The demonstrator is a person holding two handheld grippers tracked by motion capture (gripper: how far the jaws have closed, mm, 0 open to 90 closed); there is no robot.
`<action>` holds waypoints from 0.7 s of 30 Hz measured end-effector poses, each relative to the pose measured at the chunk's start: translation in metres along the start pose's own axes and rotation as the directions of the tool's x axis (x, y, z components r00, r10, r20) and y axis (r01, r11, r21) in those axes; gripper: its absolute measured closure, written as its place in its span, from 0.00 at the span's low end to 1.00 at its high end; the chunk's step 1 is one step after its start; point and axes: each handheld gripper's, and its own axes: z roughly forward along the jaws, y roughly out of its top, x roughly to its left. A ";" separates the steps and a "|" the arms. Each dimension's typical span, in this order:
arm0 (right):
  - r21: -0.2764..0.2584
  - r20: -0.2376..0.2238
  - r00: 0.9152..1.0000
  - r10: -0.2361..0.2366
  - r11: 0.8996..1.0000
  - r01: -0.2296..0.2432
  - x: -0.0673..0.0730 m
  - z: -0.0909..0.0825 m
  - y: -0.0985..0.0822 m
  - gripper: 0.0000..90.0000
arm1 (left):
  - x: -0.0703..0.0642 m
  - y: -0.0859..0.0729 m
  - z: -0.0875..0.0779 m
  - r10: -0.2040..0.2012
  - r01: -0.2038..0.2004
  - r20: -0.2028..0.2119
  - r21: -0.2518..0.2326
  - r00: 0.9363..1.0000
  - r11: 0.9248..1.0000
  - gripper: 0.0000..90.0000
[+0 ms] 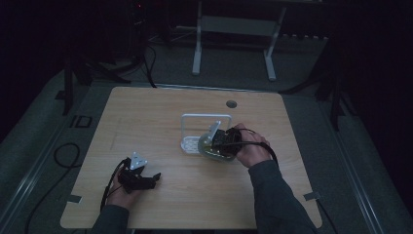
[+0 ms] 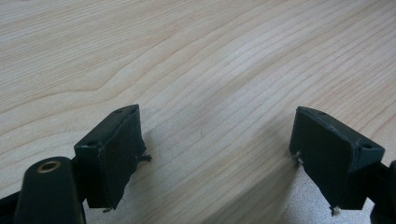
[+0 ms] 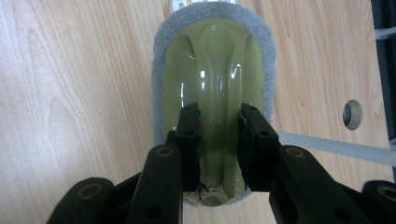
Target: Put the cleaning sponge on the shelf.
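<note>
— We lose the scrubber's near end behind the right gripper.

— We can't read the white rack in the dim high view.

A dim lab or workroom: a wooden table, floor cables, a metal stand frame.

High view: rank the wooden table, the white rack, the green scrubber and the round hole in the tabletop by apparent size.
1. Wooden table, by far the largest.
2. White rack.
3. Green scrubber, partly covered by the right tool, so its full extent is unsure; it looks smaller than the rack.
4. Round hole, the smallest.
</note>
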 end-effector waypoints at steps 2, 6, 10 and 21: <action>0.009 0.001 1.000 -0.012 1.000 0.012 0.000 0.001 0.002 0.80 | 0.000 0.000 0.000 0.000 0.000 0.000 0.000 1.000 1.000 0.19; 0.012 0.002 1.000 -0.026 1.000 0.026 -0.002 0.003 0.007 0.80 | 0.000 0.000 0.000 0.000 0.000 0.000 0.000 1.000 1.000 0.19; 0.019 0.006 0.999 -0.041 0.999 0.041 -0.004 0.004 0.011 0.80 | 0.000 0.000 0.000 0.001 -0.001 0.000 0.000 1.000 1.000 0.19; 0.037 -0.006 0.995 -0.104 0.994 0.104 -0.007 0.011 0.021 0.80 | 0.000 0.000 0.000 0.000 0.000 0.000 0.000 1.000 1.000 0.19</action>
